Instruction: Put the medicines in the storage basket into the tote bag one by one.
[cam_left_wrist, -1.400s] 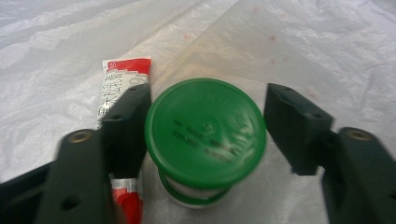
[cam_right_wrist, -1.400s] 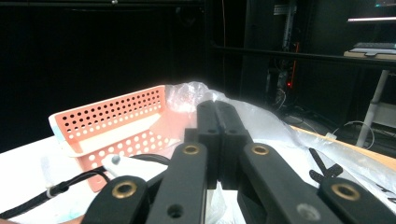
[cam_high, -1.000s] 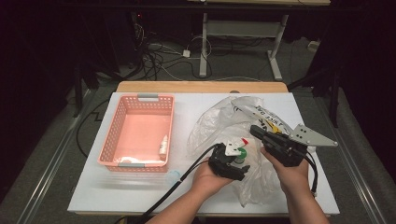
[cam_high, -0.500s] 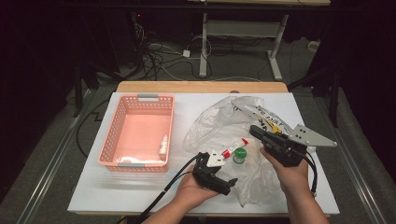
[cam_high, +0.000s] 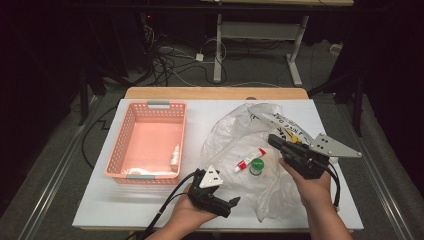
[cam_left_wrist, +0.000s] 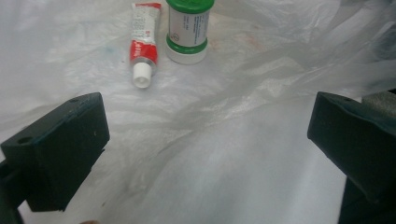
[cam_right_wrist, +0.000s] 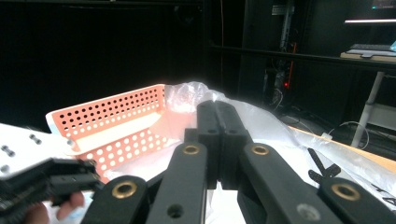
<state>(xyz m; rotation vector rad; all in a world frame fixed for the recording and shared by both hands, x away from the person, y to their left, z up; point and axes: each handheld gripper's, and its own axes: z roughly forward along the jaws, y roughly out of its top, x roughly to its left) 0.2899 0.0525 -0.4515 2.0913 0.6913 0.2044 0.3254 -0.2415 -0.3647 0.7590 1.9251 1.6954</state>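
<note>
High view: we take the plastic bag (cam_high: 250, 150) as our landmark. It lies crumpled on the white counter (cam_high: 125, 200), and on it, near its middle, we see a red-and-white tube (cam_high: 250, 160) lying flat with a green-capped bottle (cam_high: 256, 166) just beside it. The pink basket (cam_high: 147, 142) stands to the left of the bag, apart from it, and already holds a small white bottle (cam_high: 175, 156) and something pale along its near wall. Our left gripper (cam_high: 231, 202) sits at the bag's near left edge, its jaws having just been opening, with nothing between them. Our right gripper (cam_high: 273, 140) is on the bag's right side, pinching the film.

Left gripper view: the two black jaws stand wide apart over the bag's film, empty. The tube (cam_left_wrist: 143, 46) and the green bottle (cam_left_wrist: 187, 28) lie ahead of them on the bag, touching or nearly so; neither is in reach of the pads.

Right gripper view: the jaws are pressed fully together, and the bag (cam_right_wrist: 261, 126) bunches up around their tips, so we judge that they clamp its film. The basket (cam_right_wrist: 116, 126) shows beyond the bag.

We judge the emptying of the bag partly done: some items rest in the basket, while the tube and the green bottle are left to be picked up and carried over.
</note>
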